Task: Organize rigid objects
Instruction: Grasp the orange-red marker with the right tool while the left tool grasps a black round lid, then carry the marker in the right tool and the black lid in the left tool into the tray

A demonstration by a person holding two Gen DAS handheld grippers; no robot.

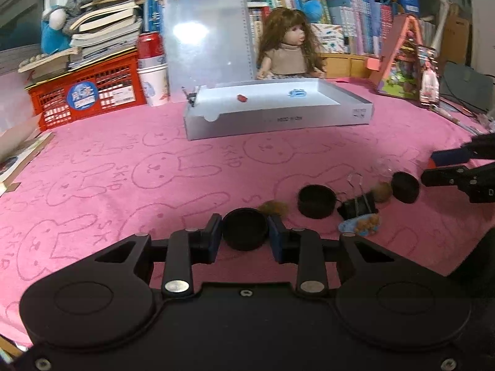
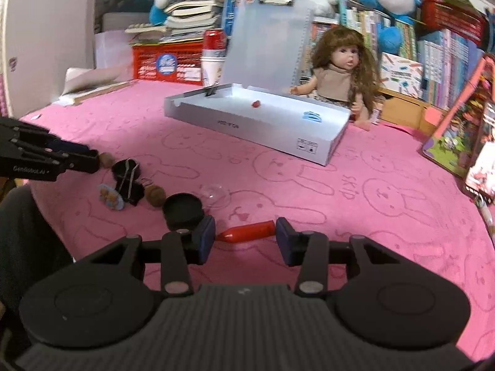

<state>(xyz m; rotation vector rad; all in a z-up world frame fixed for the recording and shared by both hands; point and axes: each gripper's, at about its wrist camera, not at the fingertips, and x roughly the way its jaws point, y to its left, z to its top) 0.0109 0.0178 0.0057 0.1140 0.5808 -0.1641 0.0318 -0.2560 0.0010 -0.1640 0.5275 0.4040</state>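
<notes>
Barely begun: two small pieces in white box (image 1: 278, 120), upper centre. Left hand-held gripper (image 1: 245, 233) clamping black cap (image 1: 245, 228); right hand-held gripper (image 2: 244, 238) open around red piece (image 2: 247, 231), lower centre on table (image 2: 371, 232).

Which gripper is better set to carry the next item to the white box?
Left, probably. The left gripper already has a black cap tight between its pads. The right gripper is open around the red piece; the white box sits ahead.

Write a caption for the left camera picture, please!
Left gripper fingers close around a black cap on the pink bunny cloth.
</notes>
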